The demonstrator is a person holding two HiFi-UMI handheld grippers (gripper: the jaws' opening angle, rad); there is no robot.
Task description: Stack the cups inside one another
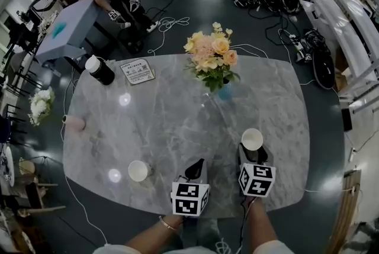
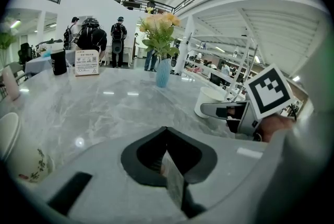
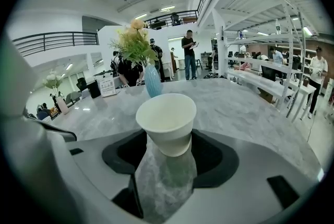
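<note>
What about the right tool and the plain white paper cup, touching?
Touching. The right gripper view shows the right tool gripping the plain white paper cup, jaws against both its sides.

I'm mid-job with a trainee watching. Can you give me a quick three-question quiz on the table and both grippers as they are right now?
1. True or false: the left gripper has a cup between its jaws.
2. What does the right gripper hold? A) the blue vase B) a white paper cup C) the black bottle
3. Fill in: the loose white cup stands on the table to the ____ of the left gripper.

Key: 1 false, its jaws are together with nothing between them. 2 B. 3 left.
</note>
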